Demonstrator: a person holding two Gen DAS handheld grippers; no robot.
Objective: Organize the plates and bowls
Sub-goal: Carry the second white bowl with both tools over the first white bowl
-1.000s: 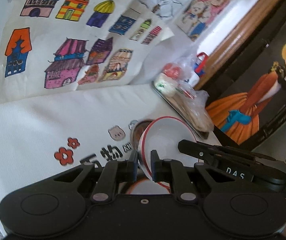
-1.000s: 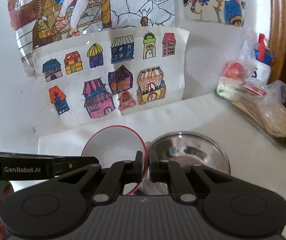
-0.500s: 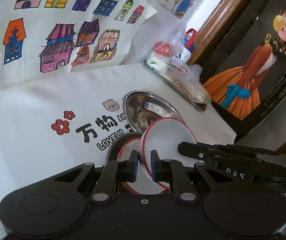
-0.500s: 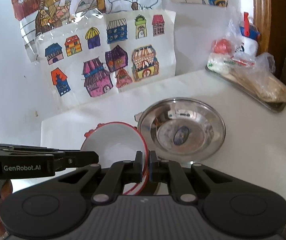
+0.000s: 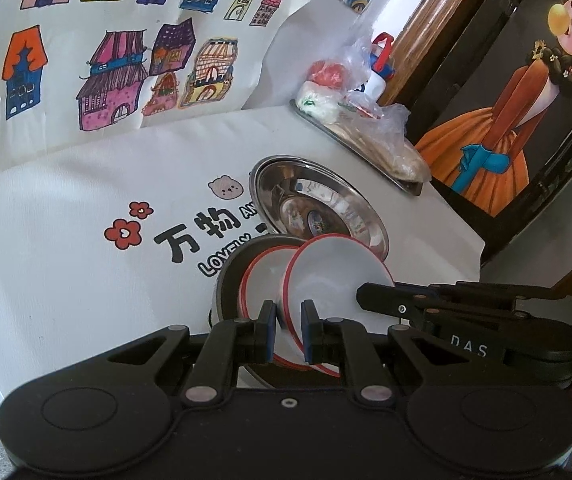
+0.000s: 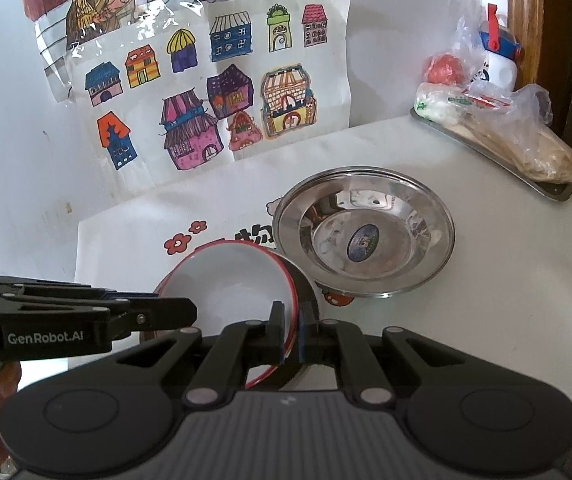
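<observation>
A white bowl with a red rim [image 5: 334, 276] [image 6: 226, 280] is held tilted by both grippers. My left gripper [image 5: 288, 330] is shut on its near rim, and my right gripper [image 6: 290, 334] is shut on its right rim. Under it a second red-rimmed white bowl [image 5: 262, 280] sits inside a dark bowl [image 5: 246, 252] [image 6: 306, 288] on the table. A shiny steel plate [image 5: 318, 204] [image 6: 366, 232] lies just beyond, to the right. The right gripper's body [image 5: 466, 316] shows in the left wrist view; the left gripper's body [image 6: 66, 316] shows in the right wrist view.
A white cloth with flowers and black lettering [image 5: 86, 240] covers the table. A metal tray with bagged food and a bottle [image 5: 366, 128] [image 6: 498, 136] stands at the far right. Children's drawings [image 6: 214, 96] hang on the back wall. The table's right edge [image 5: 474, 248] drops off beside a framed picture.
Both grippers have pulled back and lower with the red-rimmed bowl, now over the dark bowl stack. The steel plate is fully uncovered beyond it.
</observation>
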